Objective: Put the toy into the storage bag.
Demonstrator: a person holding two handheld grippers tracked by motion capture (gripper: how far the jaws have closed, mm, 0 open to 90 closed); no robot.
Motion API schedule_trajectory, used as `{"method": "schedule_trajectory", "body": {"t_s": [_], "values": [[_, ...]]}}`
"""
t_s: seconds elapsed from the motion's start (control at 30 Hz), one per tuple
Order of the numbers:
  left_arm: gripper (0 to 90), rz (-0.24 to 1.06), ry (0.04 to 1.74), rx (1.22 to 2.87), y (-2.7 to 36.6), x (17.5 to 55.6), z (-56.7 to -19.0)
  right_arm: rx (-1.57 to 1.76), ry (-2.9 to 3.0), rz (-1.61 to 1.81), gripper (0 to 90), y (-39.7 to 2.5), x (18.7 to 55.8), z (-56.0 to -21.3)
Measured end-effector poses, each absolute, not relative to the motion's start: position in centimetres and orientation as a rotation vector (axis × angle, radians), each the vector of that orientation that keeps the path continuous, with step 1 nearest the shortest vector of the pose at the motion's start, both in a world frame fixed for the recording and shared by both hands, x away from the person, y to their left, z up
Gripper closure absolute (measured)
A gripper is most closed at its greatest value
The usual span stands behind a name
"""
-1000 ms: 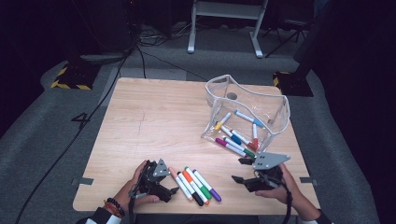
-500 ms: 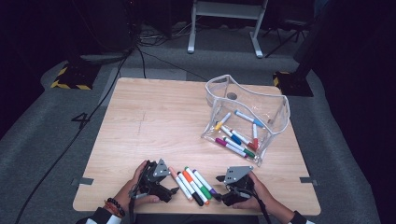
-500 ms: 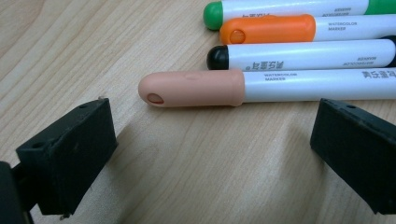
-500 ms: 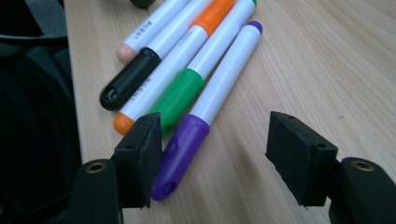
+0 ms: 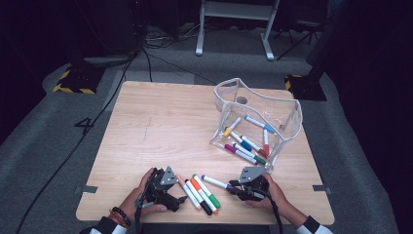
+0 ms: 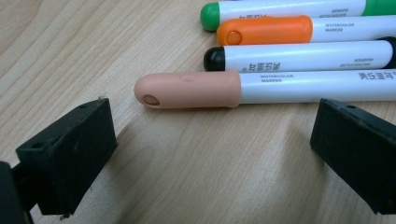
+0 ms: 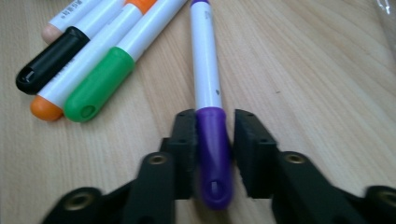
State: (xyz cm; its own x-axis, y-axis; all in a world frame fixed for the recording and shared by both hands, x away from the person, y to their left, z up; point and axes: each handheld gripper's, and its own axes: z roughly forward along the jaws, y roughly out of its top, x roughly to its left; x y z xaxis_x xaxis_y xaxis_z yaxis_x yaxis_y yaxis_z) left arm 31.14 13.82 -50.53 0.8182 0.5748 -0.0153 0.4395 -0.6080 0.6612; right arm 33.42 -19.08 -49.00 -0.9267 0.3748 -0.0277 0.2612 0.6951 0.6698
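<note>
Markers lie in a short row on the wooden table (image 5: 160,126) near its front edge, between the two hand-held grippers. The right gripper (image 7: 214,135) has its jaws closed on the cap of a purple marker (image 7: 208,93); in the right gripper view the purple cap sits squeezed between the two black jaws, with the white barrel running away from them across the wood. From above, that marker (image 5: 216,183) lies on the table just left of the right gripper (image 5: 234,187), apart from the row.

The left gripper (image 6: 210,140) rests low on the table with its jaws wide apart and nothing between them. Just beyond them lies a peach-capped marker (image 6: 261,87), then a black-capped marker (image 6: 299,55), an orange-capped marker (image 6: 289,30) and a green-capped marker (image 6: 280,8) — all side by side and touching or nearly so. In the high view the left gripper (image 5: 178,197) sits just left of this row.

Farther back on the right half of the table stands a clear plastic pouch (image 5: 287,114), open at the top, with more markers inside it — yellow, blue, red, green and magenta caps can be made out.
</note>
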Motion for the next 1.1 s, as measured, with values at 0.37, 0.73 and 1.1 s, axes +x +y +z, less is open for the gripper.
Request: {"method": "schedule_trajectory", "body": {"t_s": [0.37,0.73,1.1], "values": [[0.4,0.259,0.741,2.319,13.8,31.1,-50.5,0.514,2.737,1.035,74.7,-20.1,34.6,-48.4],[0.3,0.257,0.739,2.321,13.8,31.2,-50.5,0.458,2.665,1.040,74.9,-21.0,34.6,-45.7],[0.3,0.256,0.741,2.320,13.8,31.2,-50.5,0.431,2.659,1.034,74.9,-21.1,34.6,-45.1]]}}
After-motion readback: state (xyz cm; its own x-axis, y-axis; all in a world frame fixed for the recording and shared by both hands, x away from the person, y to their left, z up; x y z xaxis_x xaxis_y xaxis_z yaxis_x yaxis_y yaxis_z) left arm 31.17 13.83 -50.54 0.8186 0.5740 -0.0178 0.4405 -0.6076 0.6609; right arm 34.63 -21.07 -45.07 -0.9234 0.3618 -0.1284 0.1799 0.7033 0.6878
